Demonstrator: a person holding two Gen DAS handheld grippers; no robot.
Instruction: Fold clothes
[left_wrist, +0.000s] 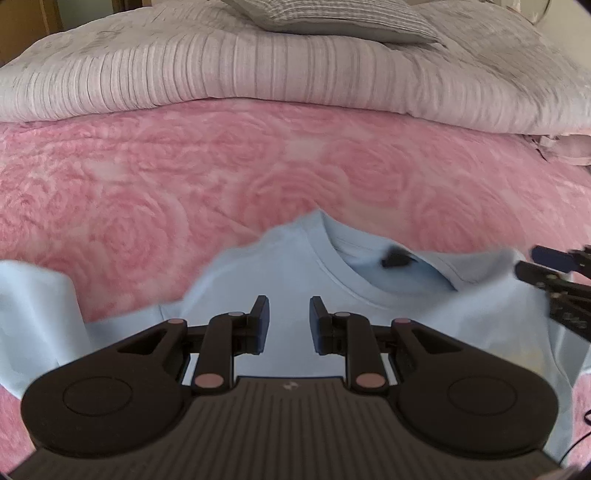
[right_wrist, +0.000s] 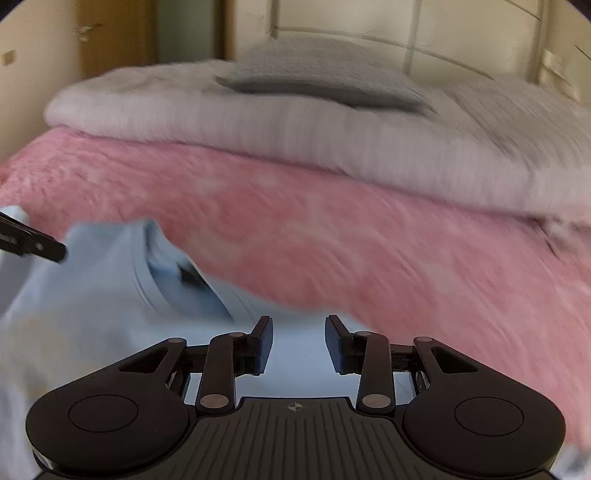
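A light blue T-shirt (left_wrist: 280, 273) lies front up on the pink bedspread, its round collar (left_wrist: 351, 284) pointing away from me and a dark label inside the neck. My left gripper (left_wrist: 289, 325) hovers open over the chest just below the collar, nothing between its fingers. My right gripper (right_wrist: 298, 343) is also open, above the shirt's right shoulder area (right_wrist: 110, 295); that view is motion-blurred. The right gripper (left_wrist: 546, 273) shows at the right edge of the left wrist view. One fingertip (right_wrist: 37, 245) of the left gripper shows at the left edge of the right wrist view.
The pink rose-patterned bedspread (left_wrist: 221, 177) stretches beyond the shirt. A folded pale ribbed quilt (left_wrist: 258, 74) with a grey pillow (left_wrist: 332, 18) on top lies at the far side. A wooden door and pale wall (right_wrist: 110, 37) stand behind the bed.
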